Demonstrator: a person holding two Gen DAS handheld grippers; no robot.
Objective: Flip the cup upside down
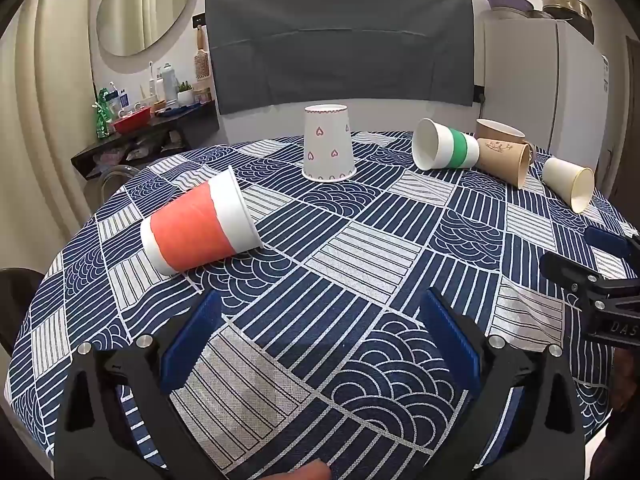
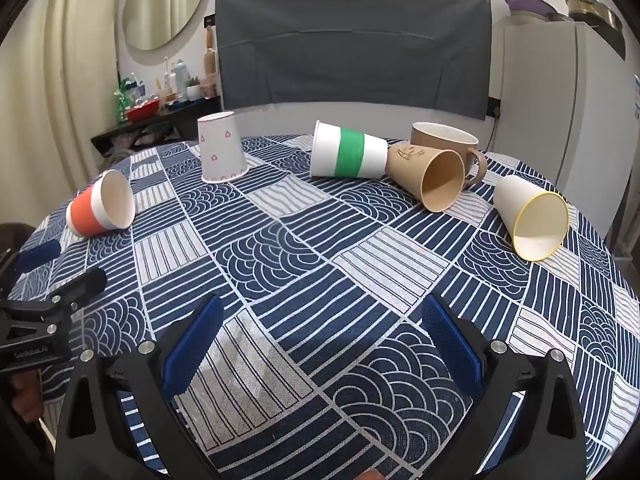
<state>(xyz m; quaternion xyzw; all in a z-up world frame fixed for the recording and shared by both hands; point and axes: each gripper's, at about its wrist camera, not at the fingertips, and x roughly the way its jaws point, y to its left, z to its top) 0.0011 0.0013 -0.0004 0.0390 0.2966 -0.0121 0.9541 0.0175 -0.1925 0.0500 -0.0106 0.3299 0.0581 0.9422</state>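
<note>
Several paper cups lie on a round table. An orange-banded cup (image 1: 198, 226) (image 2: 100, 204) lies on its side at the left. A white cup with hearts (image 1: 328, 144) (image 2: 221, 148) stands upside down. A green-banded cup (image 1: 444, 150) (image 2: 349, 152), a brown paper cup (image 1: 504, 158) (image 2: 430, 176) and a white cup with a yellow rim (image 1: 568, 184) (image 2: 530, 216) lie on their sides. My left gripper (image 1: 320, 344) is open and empty above the cloth, near the orange cup. My right gripper (image 2: 320, 344) is open and empty.
A brown mug (image 2: 448, 142) stands upright behind the brown paper cup. The table has a blue and white patterned cloth (image 1: 360, 248). A dark shelf with bottles and a red bowl (image 1: 132, 120) is at the far left, a white fridge (image 2: 560, 100) at the right.
</note>
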